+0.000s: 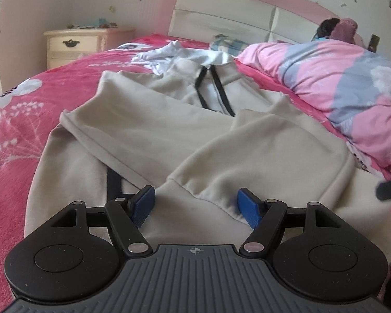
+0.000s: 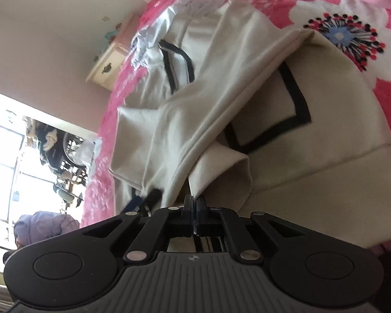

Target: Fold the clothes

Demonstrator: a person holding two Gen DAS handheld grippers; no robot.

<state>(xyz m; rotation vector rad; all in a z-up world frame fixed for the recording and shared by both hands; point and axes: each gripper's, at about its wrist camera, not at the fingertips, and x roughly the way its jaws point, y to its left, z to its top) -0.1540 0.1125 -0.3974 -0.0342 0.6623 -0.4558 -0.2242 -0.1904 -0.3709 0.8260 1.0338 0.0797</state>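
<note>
A beige zip-up jacket [image 1: 169, 130] with black trim lies spread on the pink flowered bedspread [image 1: 18, 130], both sleeves crossed over its front. My left gripper [image 1: 195, 206] hangs low over the near hem, open. Its blue pads [image 1: 143, 207] stand on either side of a sleeve cuff [image 1: 208, 195] without pressing it. In the right wrist view my right gripper [image 2: 194, 202] is shut, with a raised fold at the edge of the jacket [image 2: 221, 78] pinched between its fingertips. A black-bordered pocket [image 2: 271, 120] shows just beyond that fold.
A pink and blue duvet [image 1: 338, 83] is heaped along the right side of the bed. A white garment [image 1: 159, 54] lies past the jacket's collar, near the headboard [image 1: 221, 18]. A cream nightstand [image 1: 73, 44] stands at the far left. A bright window [image 2: 2, 156] fills the right wrist view's left side.
</note>
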